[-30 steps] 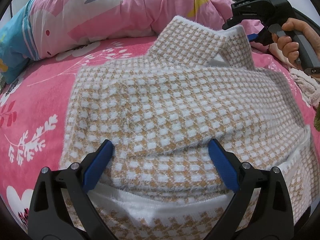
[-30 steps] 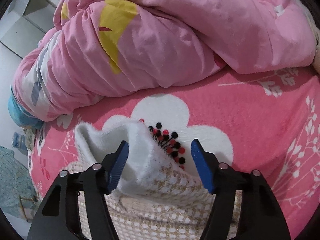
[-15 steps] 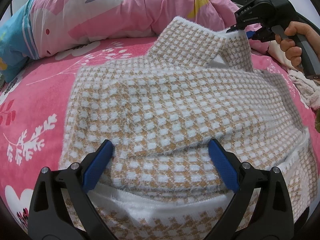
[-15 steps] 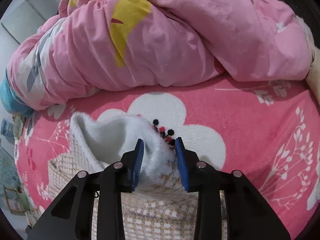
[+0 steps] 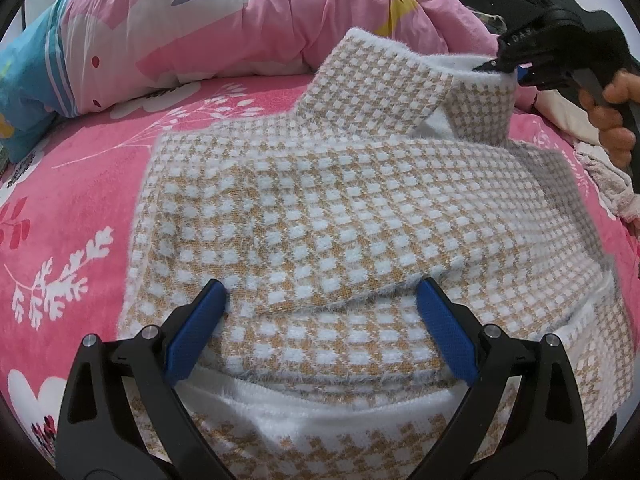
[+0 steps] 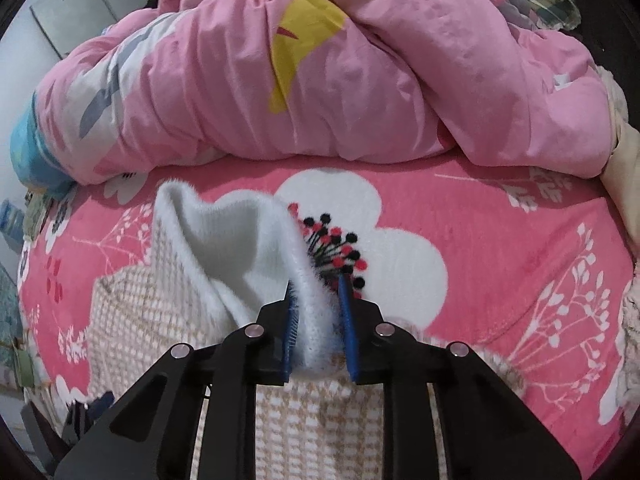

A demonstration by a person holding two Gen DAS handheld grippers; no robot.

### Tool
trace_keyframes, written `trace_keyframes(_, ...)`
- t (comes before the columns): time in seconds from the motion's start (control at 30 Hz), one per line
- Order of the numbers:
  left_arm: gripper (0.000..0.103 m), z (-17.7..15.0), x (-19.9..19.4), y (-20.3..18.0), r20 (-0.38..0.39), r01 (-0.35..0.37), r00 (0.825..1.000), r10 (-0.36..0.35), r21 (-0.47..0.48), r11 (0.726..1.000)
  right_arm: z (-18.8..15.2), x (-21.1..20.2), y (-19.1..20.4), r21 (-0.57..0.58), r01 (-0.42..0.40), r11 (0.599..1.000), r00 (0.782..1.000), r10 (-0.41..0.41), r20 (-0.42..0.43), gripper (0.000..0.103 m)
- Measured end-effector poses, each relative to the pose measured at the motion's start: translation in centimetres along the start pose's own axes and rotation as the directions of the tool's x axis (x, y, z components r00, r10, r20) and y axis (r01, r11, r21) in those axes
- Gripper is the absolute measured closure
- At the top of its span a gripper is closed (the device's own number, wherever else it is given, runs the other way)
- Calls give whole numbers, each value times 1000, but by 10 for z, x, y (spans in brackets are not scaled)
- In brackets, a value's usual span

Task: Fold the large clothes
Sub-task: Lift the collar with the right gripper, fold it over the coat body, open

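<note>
Pink floral bedding (image 5: 80,200) is filling the lower and left parts of both views, with a rumpled pink duvet (image 6: 320,80) heaped along the top of each frame. A tan-and-white checked garment (image 5: 340,220) is lying flat across the bed in the middle of the left wrist view, already partly folded, with a folded flap ending just above the fingers at the bottom of the frame.

The left gripper (image 5: 320,332) is standing wide open at the bottom centre, its blue pads apart over the near layers and gripping nothing; whether they are resting on the fabric I cannot tell. The right gripper (image 6: 318,320) has just been closing, and its pads are now pinching the fuzzy white edge of the garment's far corner. In the left wrist view this gripper is sitting at the upper right, with a hand (image 5: 612,120) on its handle and the pinched corner raised off the bed.

From that held corner the garment is stretching down and left toward the open gripper, so the coming fold will probably run along that line, carried by the right hand. Small white letters are showing on the right gripper's body, too small to read with confidence; no other writing is legible.
</note>
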State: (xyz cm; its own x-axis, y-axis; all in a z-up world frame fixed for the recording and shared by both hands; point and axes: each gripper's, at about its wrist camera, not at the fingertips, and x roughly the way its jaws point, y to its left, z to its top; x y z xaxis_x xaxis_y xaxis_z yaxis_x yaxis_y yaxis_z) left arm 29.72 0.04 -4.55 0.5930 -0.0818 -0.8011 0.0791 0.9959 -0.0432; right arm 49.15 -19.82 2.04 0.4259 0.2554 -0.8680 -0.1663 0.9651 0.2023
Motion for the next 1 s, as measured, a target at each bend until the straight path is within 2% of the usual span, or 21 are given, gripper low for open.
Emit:
trace_keyframes(0.57, 10, 0, 0, -3, 2, 1, 1000, 0, -6, 1000, -49, -8, 5, -69, -16, 998, 1000, 16, -3, 88)
trace_keyframes(0.7, 10, 1, 2, -5, 3, 5, 1000, -5, -5, 1000, -51, -8, 5, -73, -29, 997, 1000, 30, 1, 88)
trace_keyframes(0.83, 10, 6, -12, 3, 71, 87, 994, -82, -63, 994, -51, -7, 5, -93, -39, 995, 999, 41, 18, 88)
trace_keyframes(0.97, 10, 24, -41, 16, 180, 86, 981, -70, -85, 993, -53, -7, 6, -107, -47, 993, 998, 50, 26, 88)
trace_keyframes(1.0, 10, 29, -47, 21, 187, 95, 979, -76, -97, 991, -55, -7, 6, -114, -46, 992, 998, 50, 29, 88)
